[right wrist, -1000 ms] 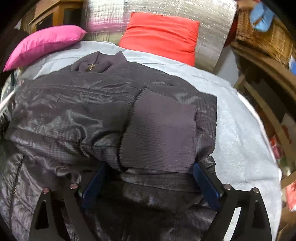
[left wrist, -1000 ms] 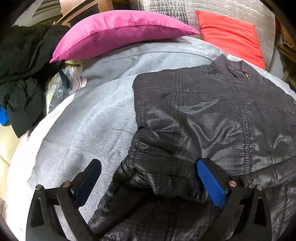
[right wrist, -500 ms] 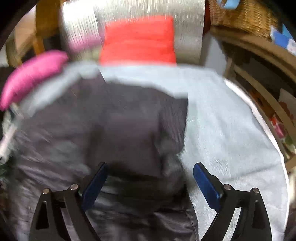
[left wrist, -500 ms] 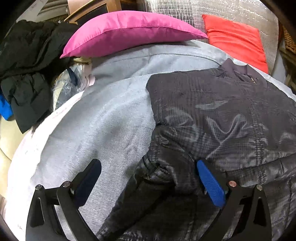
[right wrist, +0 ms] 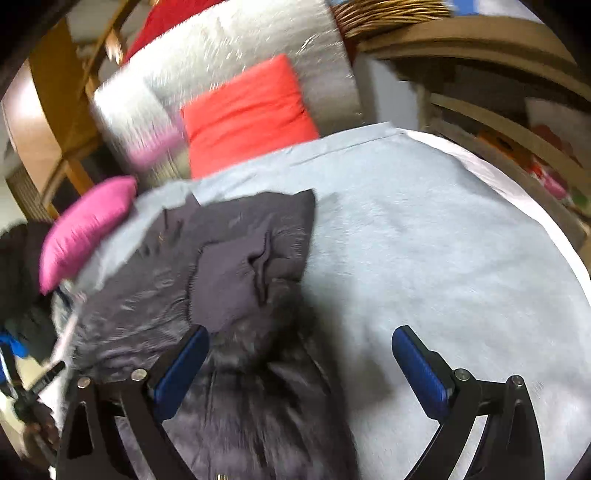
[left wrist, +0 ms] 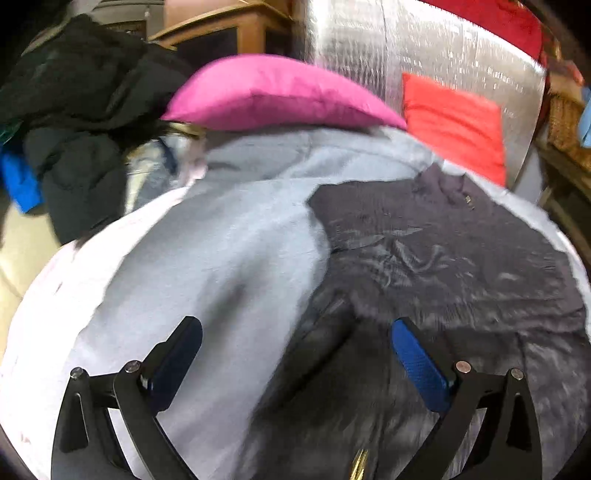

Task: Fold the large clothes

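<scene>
Two claws, both mine, listed from the near edge outward.

My left claw (left wrist: 297, 354): jaws spread wide, nothing pinched. Its blue pads (left wrist: 419, 369) stand clear of the cloth, one over the grey cover, the other over the jacket.

My right claw (right wrist: 299, 360): jaws opening, close to their widest. The jacket's edge lies between and under them, but neither pad presses on it.

One dark quilted jacket (left wrist: 443, 266), shiny and wrinkled, lying flat on the bed. In the left view it fills the right half of the cover, collar and zip pull (left wrist: 468, 200) at the far end. In the right view a sleeve with a ribbed cuff (right wrist: 236, 280) lies folded across the body.

One pale grey cover (right wrist: 443, 258) spread over the bed, bare on the outer side of each claw.

One magenta pillow (left wrist: 273, 94) at the far left of the bed; one red cushion (right wrist: 247, 110) beside it, leaning on a silvery quilted backrest (left wrist: 424, 48).

One heap of black clothing (left wrist: 74, 110) off the left edge, with a scrap of blue beside it.

Wooden furniture and wicker baskets (right wrist: 388, 11) farthest back, blurred.
</scene>
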{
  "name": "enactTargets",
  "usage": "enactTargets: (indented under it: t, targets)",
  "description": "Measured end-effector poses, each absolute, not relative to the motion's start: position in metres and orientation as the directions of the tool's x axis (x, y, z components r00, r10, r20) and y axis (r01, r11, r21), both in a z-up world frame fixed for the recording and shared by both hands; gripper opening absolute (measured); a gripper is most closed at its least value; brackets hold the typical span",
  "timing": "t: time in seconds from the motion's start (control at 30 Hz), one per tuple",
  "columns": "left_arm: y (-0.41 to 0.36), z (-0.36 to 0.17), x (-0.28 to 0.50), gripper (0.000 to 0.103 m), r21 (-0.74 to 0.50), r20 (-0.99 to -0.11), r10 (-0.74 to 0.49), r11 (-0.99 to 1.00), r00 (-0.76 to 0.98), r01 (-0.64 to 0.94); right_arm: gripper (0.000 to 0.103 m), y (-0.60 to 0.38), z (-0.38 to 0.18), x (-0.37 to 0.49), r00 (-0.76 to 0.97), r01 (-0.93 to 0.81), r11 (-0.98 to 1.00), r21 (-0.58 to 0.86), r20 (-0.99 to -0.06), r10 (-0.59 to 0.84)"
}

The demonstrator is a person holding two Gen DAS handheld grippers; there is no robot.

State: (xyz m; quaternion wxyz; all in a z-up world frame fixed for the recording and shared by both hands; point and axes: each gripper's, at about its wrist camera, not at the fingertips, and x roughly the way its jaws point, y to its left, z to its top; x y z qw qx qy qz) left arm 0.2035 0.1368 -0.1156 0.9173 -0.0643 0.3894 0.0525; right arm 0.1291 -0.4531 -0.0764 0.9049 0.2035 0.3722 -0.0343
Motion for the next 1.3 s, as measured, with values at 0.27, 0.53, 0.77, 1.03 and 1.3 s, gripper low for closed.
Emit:
enactTargets:
  t: [0.27, 0.53, 0.77, 1.03, 1.3]
  targets:
    - [0.2, -0.137, 0.089, 0.103, -0.28, -0.77, -0.038, 0.917, 0.637, -0.283, 0.1, -0.464, -0.104, -0.011, 0.705, 0.231, 0.753, 0.616, -0.64, 0.307]
    - [0.199, -0.159, 0.026, 0.103, -0.361, -0.8, -0.113, 0.875, 0.59, -0.322, 0.099, -0.415, -0.121, -0.072, 0.67, 0.173, 0.761, 0.626, -0.641, 0.375]
    - [0.172, -0.162, 0.018, 0.103, -0.331, -0.805, -0.144, 0.914, 0.575, -0.234, 0.089, -0.399, -0.126, -0.078, 0.644, 0.137, 0.759, 0.637, -0.64, 0.42]
    - [0.163, -0.166, 0.01, 0.103, -0.33, -0.816, -0.165, 0.92, 0.554, -0.213, 0.074, -0.395, -0.133, -0.088, 0.625, 0.147, 0.76, 0.633, -0.655, 0.424]
    - [0.155, -0.172, -0.002, 0.084, -0.308, -0.836, -0.181, 0.936, 0.519, -0.169, 0.036, -0.384, -0.143, -0.1, 0.584, 0.12, 0.76, 0.639, -0.664, 0.466]
